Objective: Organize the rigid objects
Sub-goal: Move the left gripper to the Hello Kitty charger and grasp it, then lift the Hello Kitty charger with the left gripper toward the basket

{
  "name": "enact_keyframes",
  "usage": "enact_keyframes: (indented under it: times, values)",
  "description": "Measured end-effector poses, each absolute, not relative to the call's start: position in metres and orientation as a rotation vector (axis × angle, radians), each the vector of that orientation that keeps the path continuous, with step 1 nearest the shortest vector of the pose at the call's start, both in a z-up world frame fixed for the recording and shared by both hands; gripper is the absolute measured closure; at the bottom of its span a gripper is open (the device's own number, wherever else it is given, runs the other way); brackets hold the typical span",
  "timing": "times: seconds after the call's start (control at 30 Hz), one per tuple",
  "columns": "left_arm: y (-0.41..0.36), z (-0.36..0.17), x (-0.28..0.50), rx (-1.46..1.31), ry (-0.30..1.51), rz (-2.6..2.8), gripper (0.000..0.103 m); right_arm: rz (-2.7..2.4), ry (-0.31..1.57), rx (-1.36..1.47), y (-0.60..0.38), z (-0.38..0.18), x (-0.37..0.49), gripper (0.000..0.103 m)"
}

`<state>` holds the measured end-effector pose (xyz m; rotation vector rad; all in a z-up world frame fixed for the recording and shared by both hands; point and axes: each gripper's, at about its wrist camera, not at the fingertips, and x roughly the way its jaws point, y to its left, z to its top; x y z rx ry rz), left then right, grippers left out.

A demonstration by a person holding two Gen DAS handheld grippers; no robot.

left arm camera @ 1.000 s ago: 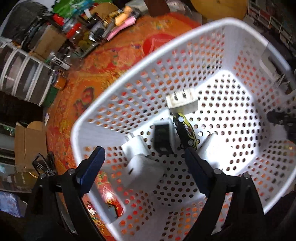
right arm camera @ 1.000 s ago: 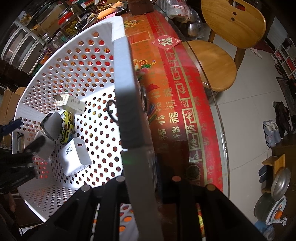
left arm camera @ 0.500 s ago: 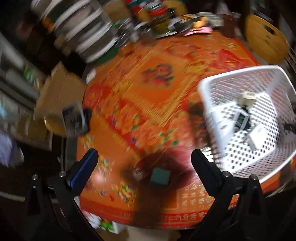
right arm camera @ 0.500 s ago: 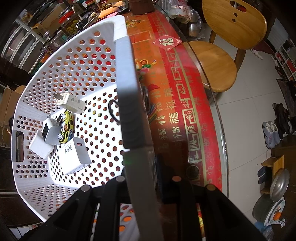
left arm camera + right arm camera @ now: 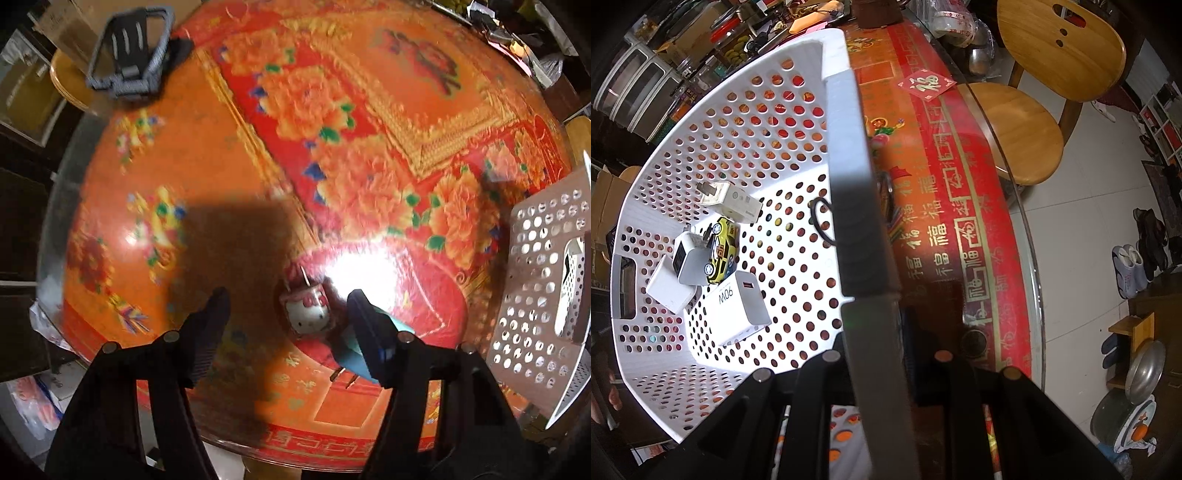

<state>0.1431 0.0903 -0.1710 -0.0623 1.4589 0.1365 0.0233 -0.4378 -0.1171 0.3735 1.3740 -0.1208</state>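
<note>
My left gripper (image 5: 286, 304) is open and empty, low over the red table, its fingers either side of a pink and white cat-face charger (image 5: 306, 308). A teal charger (image 5: 352, 356) with prongs lies under the right finger. My right gripper (image 5: 877, 325) is shut on the near rim of the white perforated basket (image 5: 849, 147). Inside the basket lie a yellow toy car (image 5: 722, 251) and several white chargers, one marked 90W (image 5: 738, 308). The basket's corner also shows in the left wrist view (image 5: 543, 280).
A grey and black phone stand (image 5: 131, 55) sits at the table's far left edge. Wooden chairs (image 5: 1034, 122) stand right of the table. Clutter and jars (image 5: 713, 48) line the far side beyond the basket. The table's front edge (image 5: 332, 450) is close below the left gripper.
My left gripper has left the basket and swung left and down to the cat-face charger on the table. A white charger now lies in the basket beside the car. The right gripper has not moved.
</note>
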Motion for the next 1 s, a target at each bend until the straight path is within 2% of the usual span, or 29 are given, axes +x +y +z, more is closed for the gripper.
enact_keyframes:
  times: [0.17, 0.27, 0.37, 0.4, 0.43, 0.73, 1.0]
  values:
    - [0.099, -0.191, 0.142, -0.11, 1.487, 0.172, 0.04, -0.122, 1.375, 0.376, -0.438, -0.117, 0.023, 0.086]
    - [0.104, -0.2, 0.138, -0.139, 1.501, 0.189, 0.045, -0.123, 1.375, 0.376, -0.438, -0.117, 0.023, 0.086]
    - [0.107, -0.205, 0.135, -0.177, 1.505, 0.179, 0.057, -0.122, 1.375, 0.376, -0.438, -0.117, 0.023, 0.086]
    - [0.107, -0.204, 0.135, -0.175, 1.504, 0.179, 0.064, -0.122, 1.376, 0.375, -0.438, -0.117, 0.023, 0.086]
    - [0.106, -0.204, 0.135, -0.172, 1.503, 0.175, 0.077, -0.122, 1.375, 0.375, -0.438, -0.117, 0.023, 0.086]
    - [0.089, -0.191, 0.137, -0.037, 1.472, 0.192, 0.078, -0.121, 1.375, 0.374, -0.438, -0.118, 0.023, 0.086]
    - [0.054, -0.134, 0.142, 0.209, 1.331, 0.282, 0.078, -0.114, 1.374, 0.374, -0.437, -0.119, 0.023, 0.086]
